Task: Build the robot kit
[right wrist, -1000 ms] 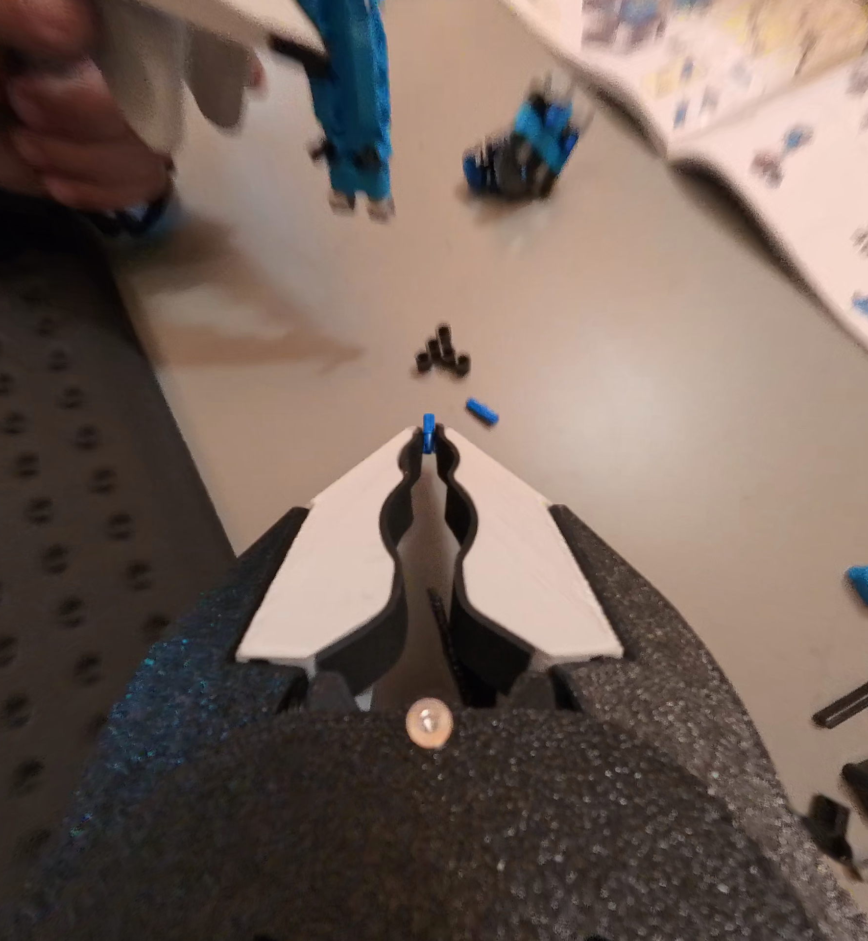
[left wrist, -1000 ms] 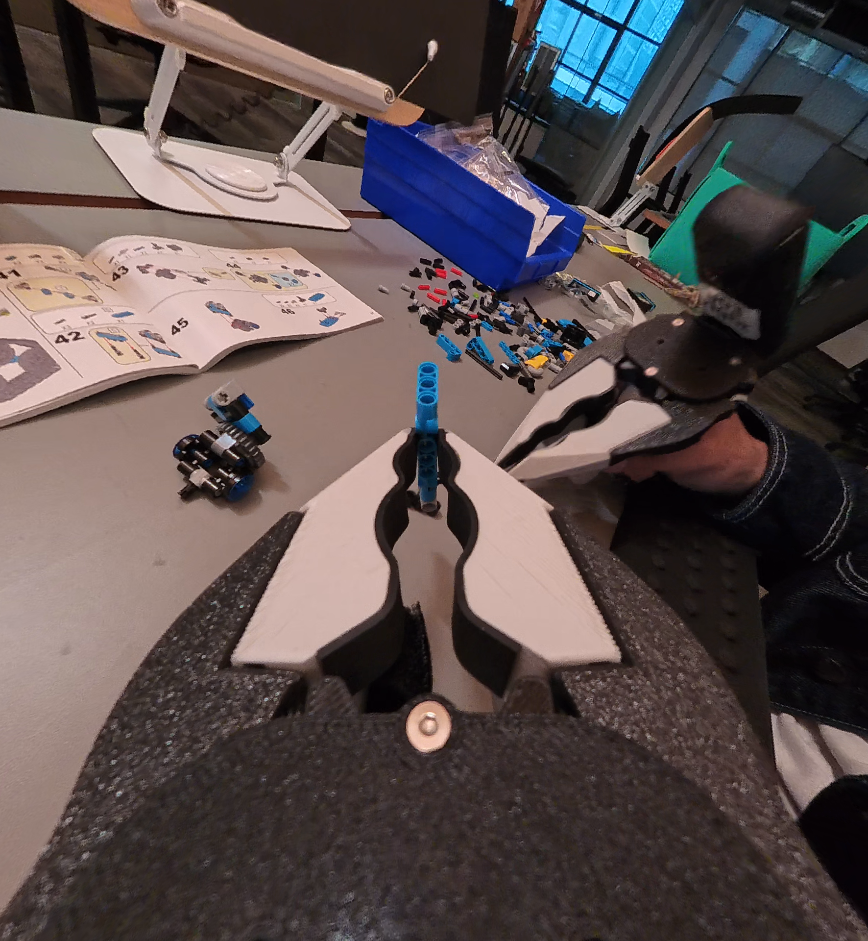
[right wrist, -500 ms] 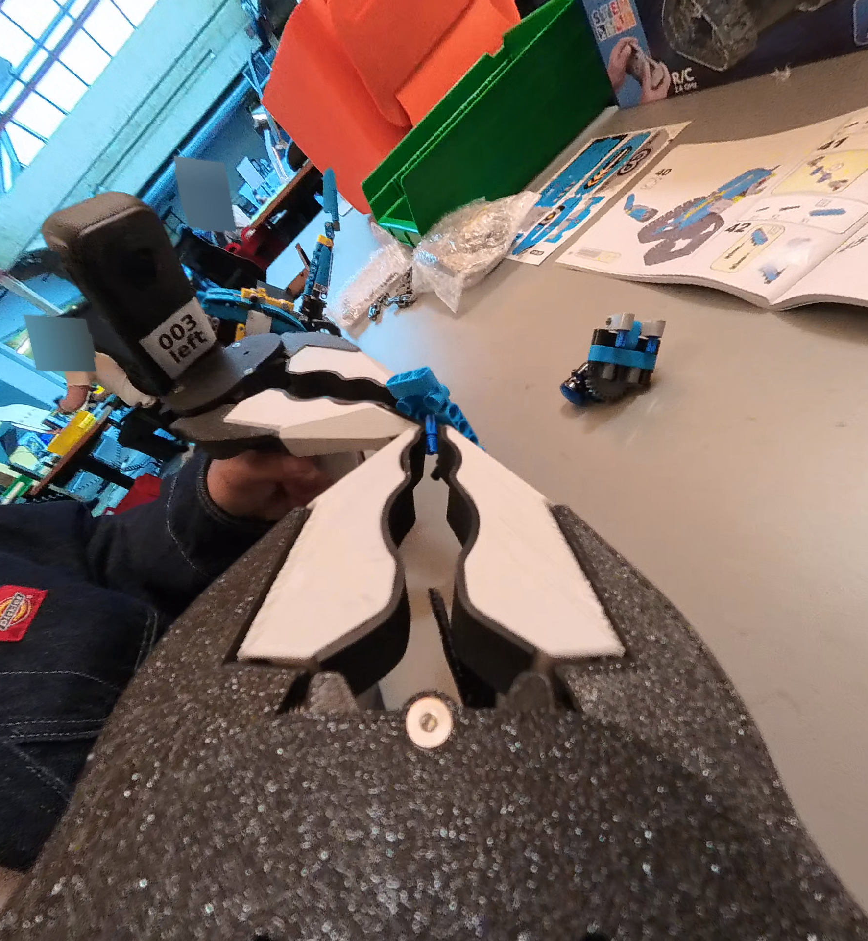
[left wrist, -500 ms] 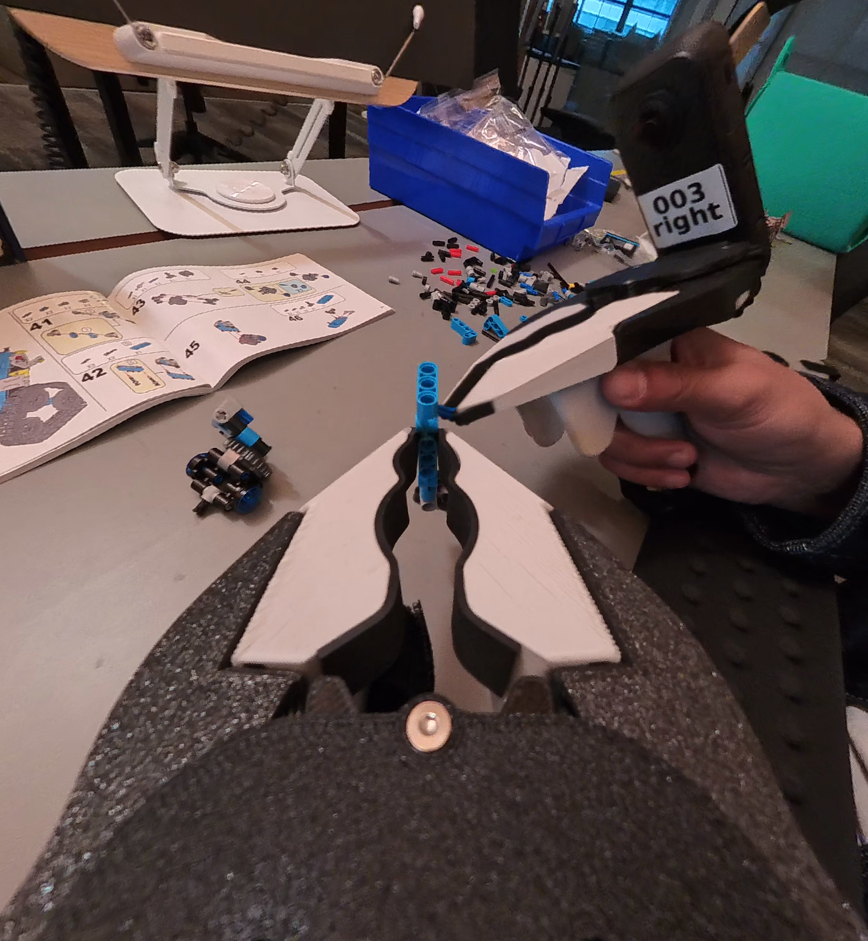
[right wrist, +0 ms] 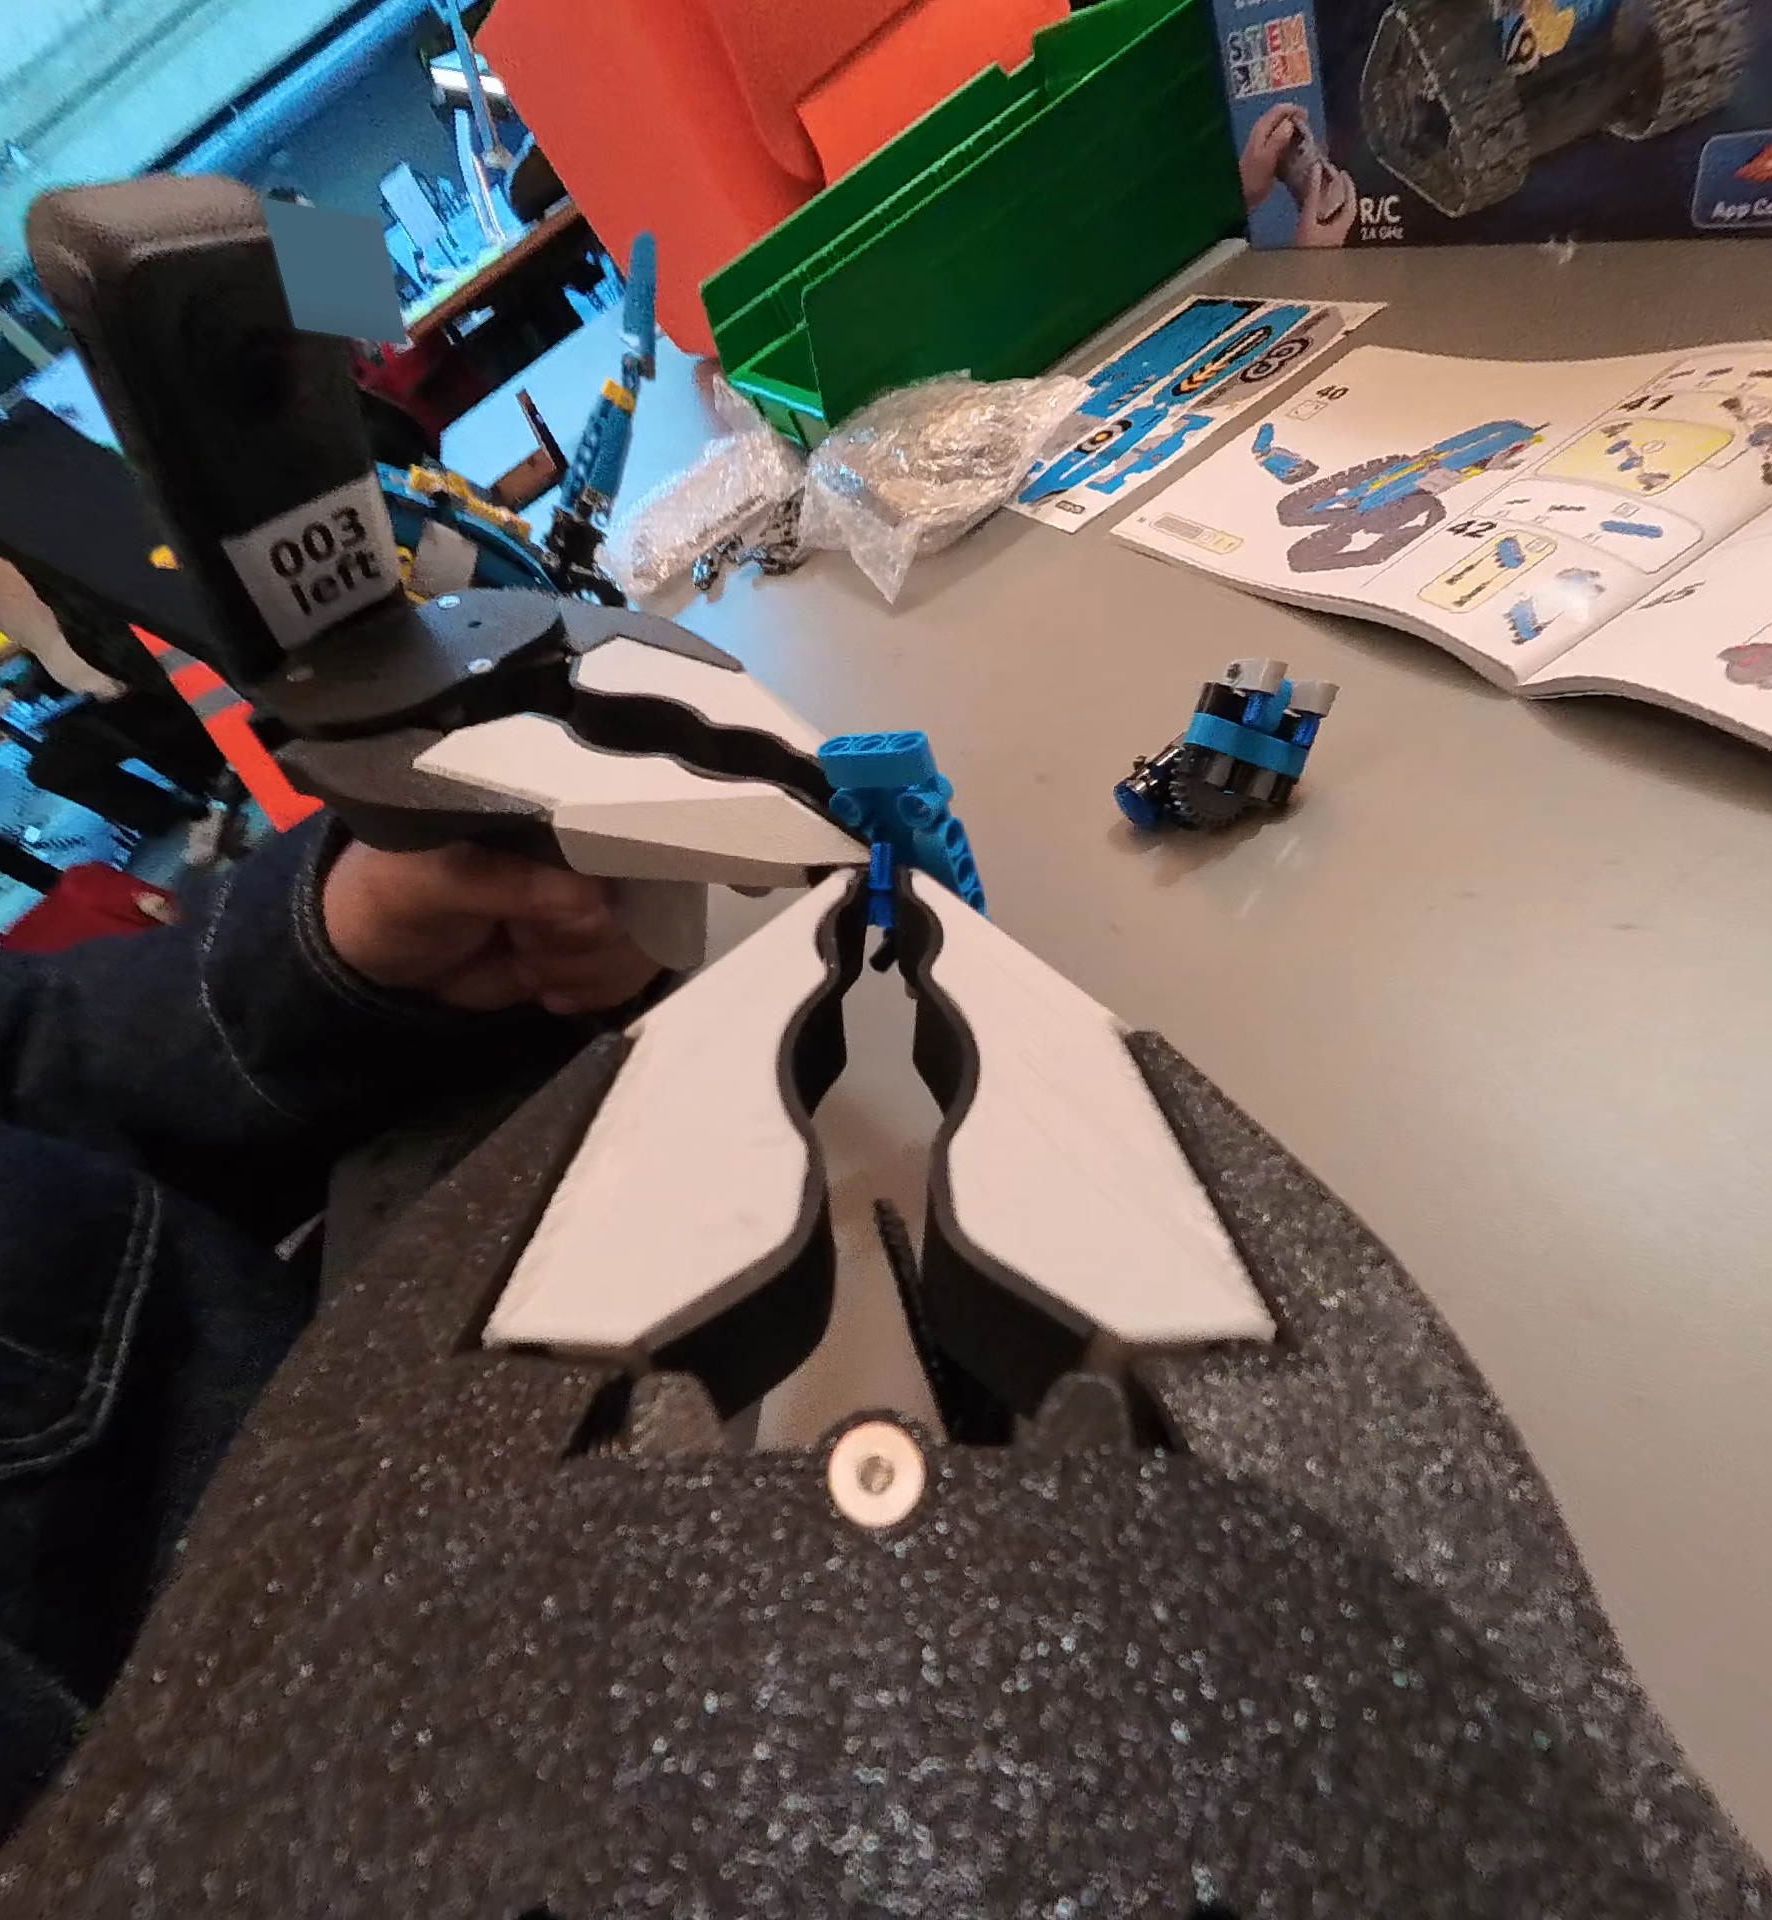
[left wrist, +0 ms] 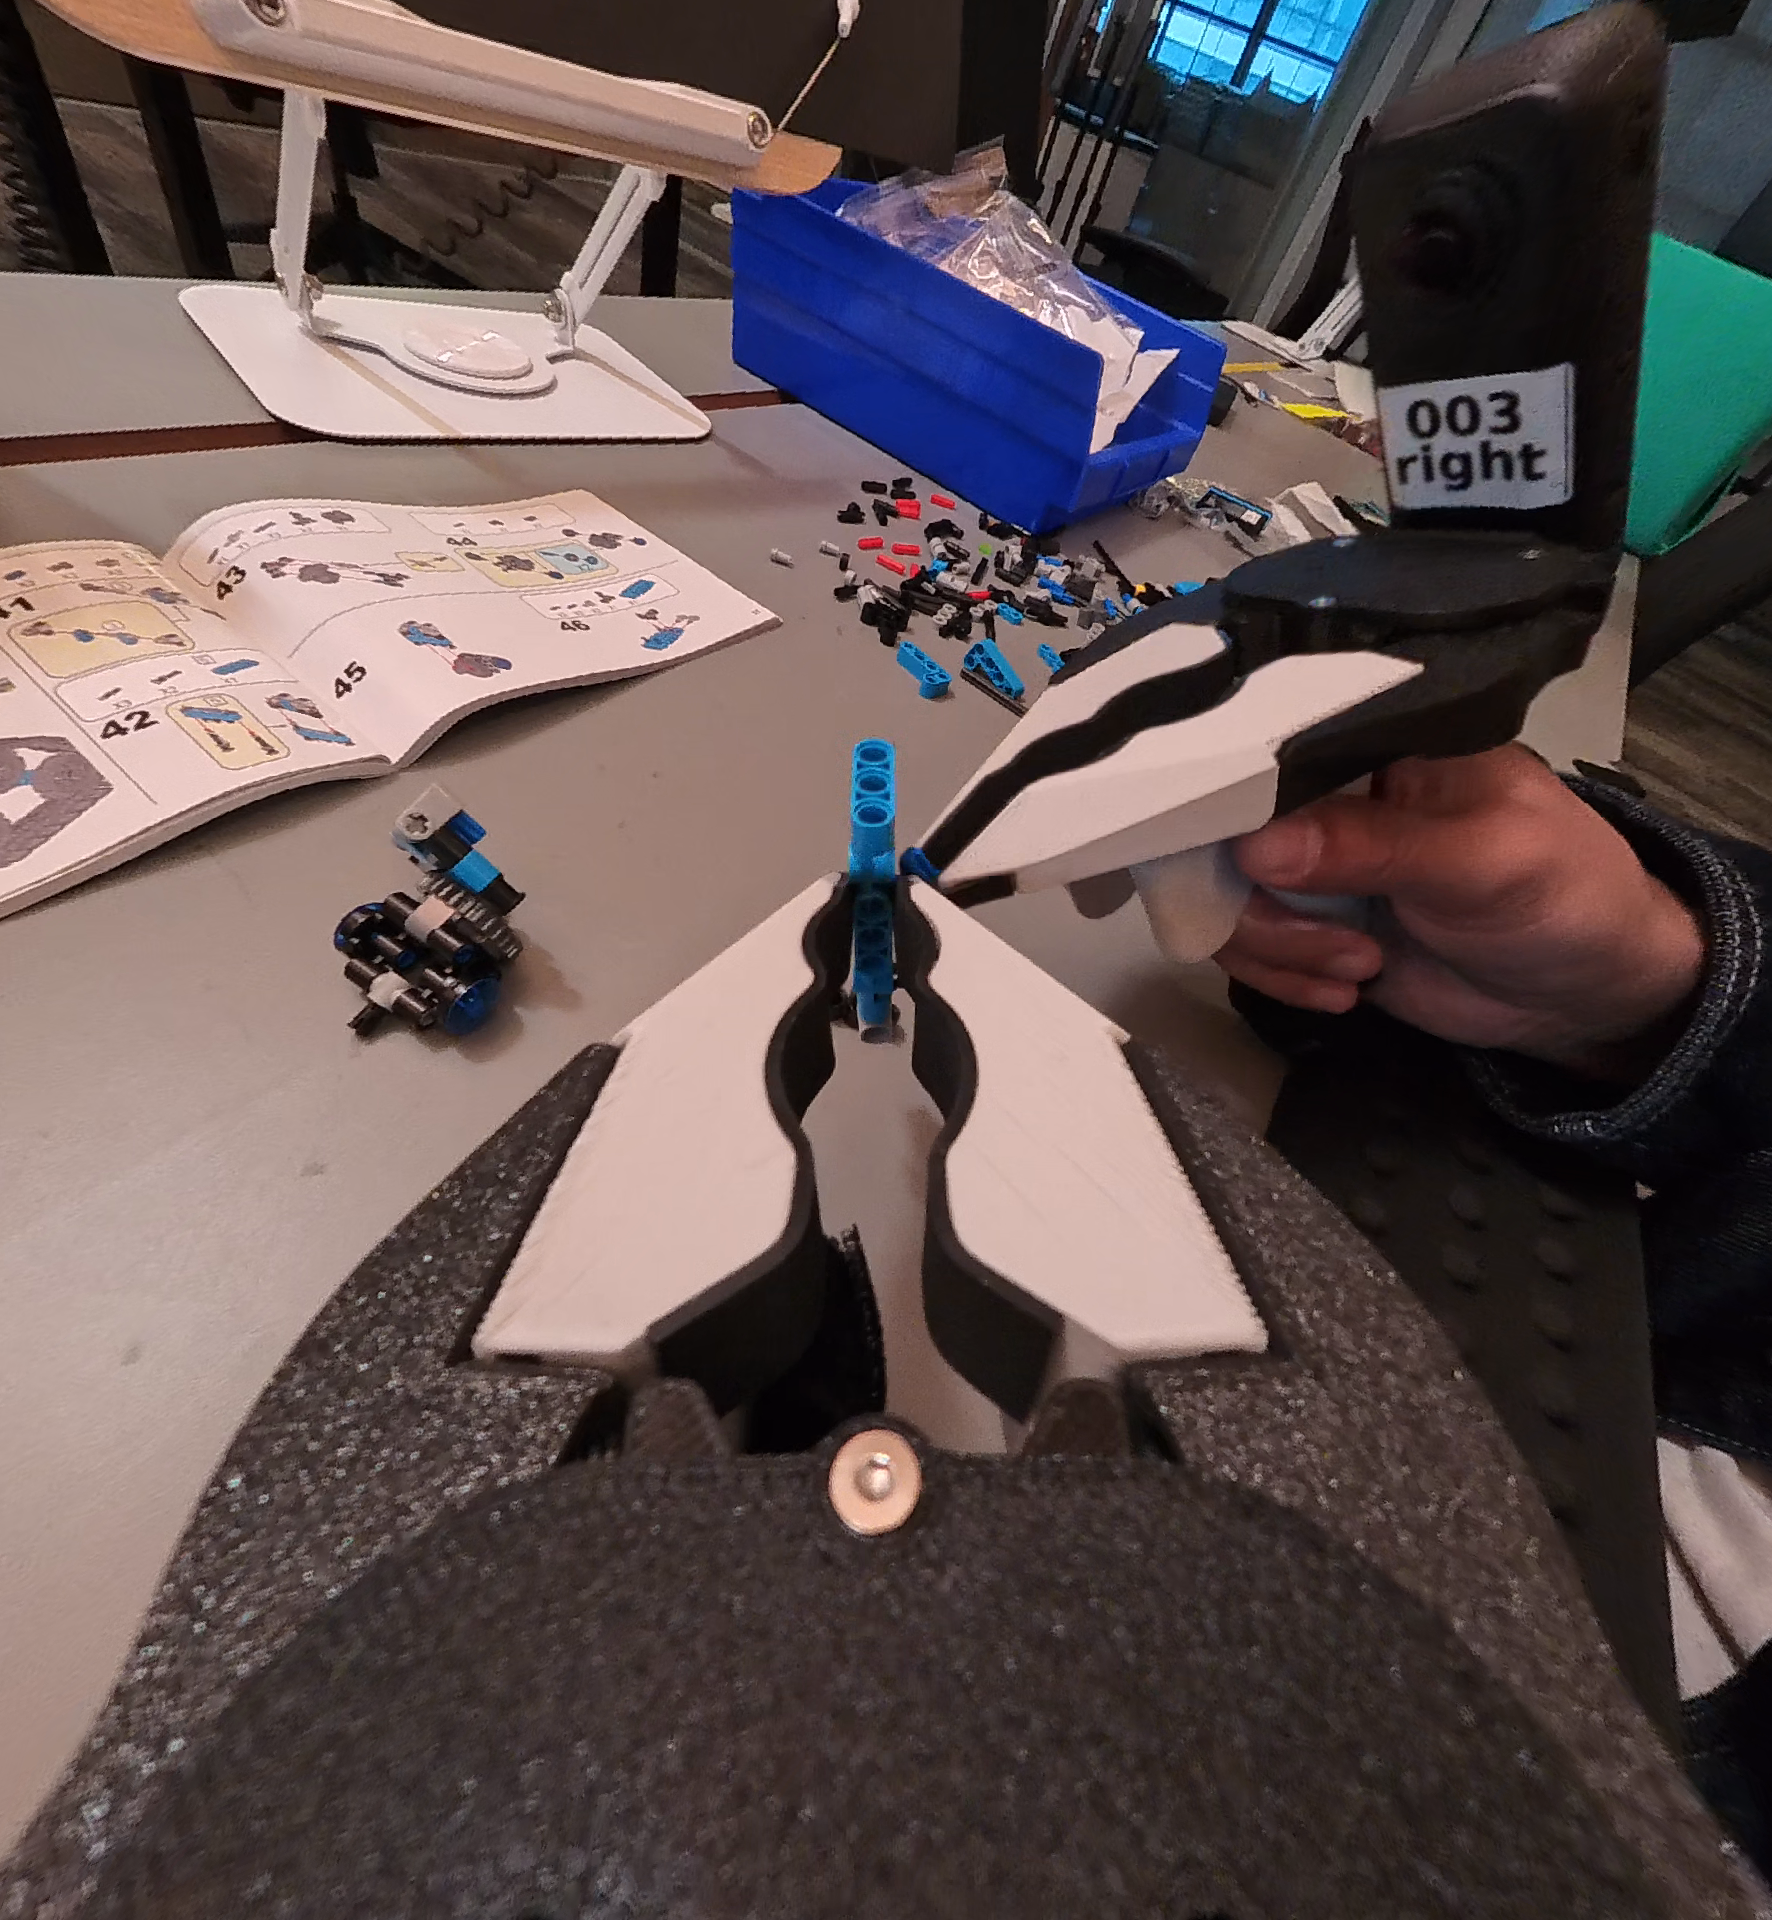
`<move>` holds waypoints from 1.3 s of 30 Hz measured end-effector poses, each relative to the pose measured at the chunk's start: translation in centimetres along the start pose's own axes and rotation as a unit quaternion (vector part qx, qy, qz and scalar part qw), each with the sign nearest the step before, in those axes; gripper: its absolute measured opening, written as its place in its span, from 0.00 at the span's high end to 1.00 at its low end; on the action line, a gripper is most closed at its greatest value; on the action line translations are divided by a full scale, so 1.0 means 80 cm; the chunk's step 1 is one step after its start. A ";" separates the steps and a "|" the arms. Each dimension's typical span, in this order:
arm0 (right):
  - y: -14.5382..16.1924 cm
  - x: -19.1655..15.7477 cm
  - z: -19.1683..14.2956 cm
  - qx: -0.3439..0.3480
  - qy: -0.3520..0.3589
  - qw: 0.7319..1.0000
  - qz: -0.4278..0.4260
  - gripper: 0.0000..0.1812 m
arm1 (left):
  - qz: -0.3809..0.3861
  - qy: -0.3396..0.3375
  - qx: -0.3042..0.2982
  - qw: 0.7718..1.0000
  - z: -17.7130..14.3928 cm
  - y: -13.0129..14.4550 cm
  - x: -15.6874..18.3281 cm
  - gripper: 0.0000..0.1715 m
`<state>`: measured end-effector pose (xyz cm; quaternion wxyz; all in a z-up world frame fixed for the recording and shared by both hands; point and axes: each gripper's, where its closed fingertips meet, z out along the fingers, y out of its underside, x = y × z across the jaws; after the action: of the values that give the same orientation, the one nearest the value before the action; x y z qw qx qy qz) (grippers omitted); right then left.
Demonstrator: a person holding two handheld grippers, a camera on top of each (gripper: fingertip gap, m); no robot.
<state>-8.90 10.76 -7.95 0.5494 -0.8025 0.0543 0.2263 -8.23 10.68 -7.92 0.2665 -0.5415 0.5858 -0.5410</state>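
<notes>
- The left gripper (left wrist: 871, 894) is clamped on an upright blue beam (left wrist: 871, 810) above the grey table (left wrist: 186, 1143);
- a small blue pin (right wrist: 882, 883) is pinched by the right gripper (right wrist: 882, 883), its tip pressed against the beam's side;
- a small wheeled assembly (left wrist: 430, 925) is seen nearby.

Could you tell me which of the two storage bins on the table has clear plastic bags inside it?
The blue bin behind the loose parts holds crumpled clear bags; the green bin's bags lie outside it.

Booklet (left wrist: 321, 634) left of loose parts (left wrist: 975, 592); bin (left wrist: 955, 364) behind them; small assembly (left wrist: 430, 925) before booklet
</notes>
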 end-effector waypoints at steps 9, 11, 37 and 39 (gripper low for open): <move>-0.002 -0.010 0.000 0.009 -0.037 0.999 0.021 0.98 | 0.001 -0.007 0.005 1.000 0.000 -0.003 -0.002 0.96; -0.001 -0.010 0.001 0.008 -0.033 0.999 0.017 0.98 | 0.004 -0.012 0.002 1.000 0.001 -0.001 -0.002 0.96; 0.029 0.007 0.008 -0.082 0.071 0.983 -0.146 0.97 | 0.307 -0.148 -0.065 0.938 0.009 0.013 -0.003 0.96; 0.027 0.004 0.008 -0.075 0.065 0.984 -0.148 0.97 | 0.303 -0.156 -0.057 0.939 0.006 0.009 -0.006 0.96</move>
<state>-9.53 10.53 -10.08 0.5101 -0.8538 -0.0467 0.0929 -7.90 10.83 -8.84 0.4739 -0.4305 0.7031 -0.3092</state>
